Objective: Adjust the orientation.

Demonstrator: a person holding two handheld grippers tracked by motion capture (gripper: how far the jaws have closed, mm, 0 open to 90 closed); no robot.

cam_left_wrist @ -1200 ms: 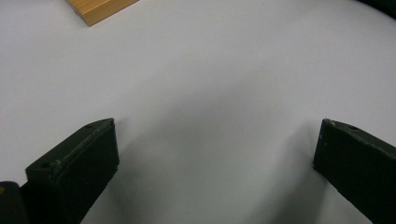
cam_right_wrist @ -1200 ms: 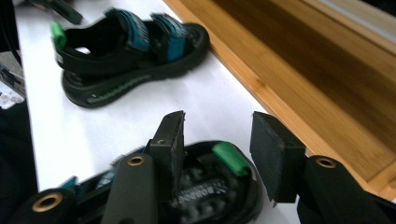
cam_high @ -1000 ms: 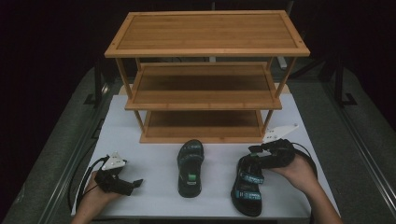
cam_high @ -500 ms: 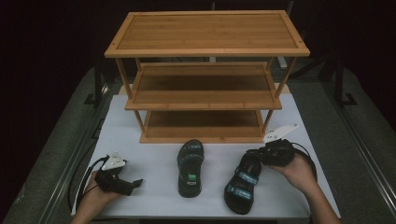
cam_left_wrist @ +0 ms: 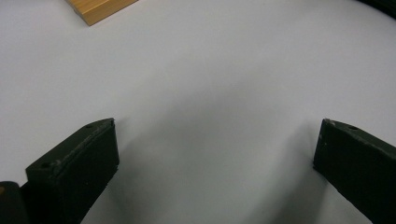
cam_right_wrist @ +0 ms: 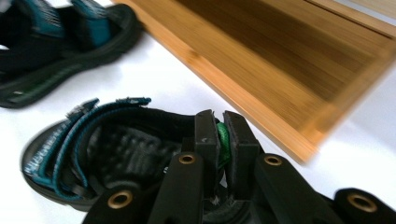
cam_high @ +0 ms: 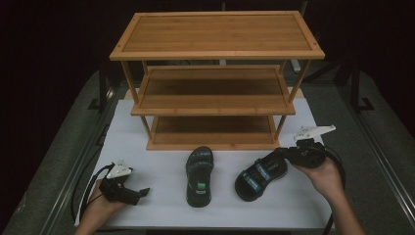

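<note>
So that it could go on the rack (cam_high: 215, 105), my right gripper (cam_high: 283, 155) pinched the sandal (cam_high: 259, 175) by its heel loop; my left gripper (cam_high: 142, 192) stayed open.

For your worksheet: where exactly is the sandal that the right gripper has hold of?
In the high view, the held sandal lies right of the other sandal, before the wooden rack.

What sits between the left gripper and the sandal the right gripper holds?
High view: the other black sandal with teal straps lies flat between the left gripper and the held black-and-teal sandal; otherwise bare white mat.

Jaws pinched on green heel loop (cam_right_wrist: 223, 140) of sandal (cam_right_wrist: 93, 154), beside wooden rack (cam_right_wrist: 280, 60).
</note>
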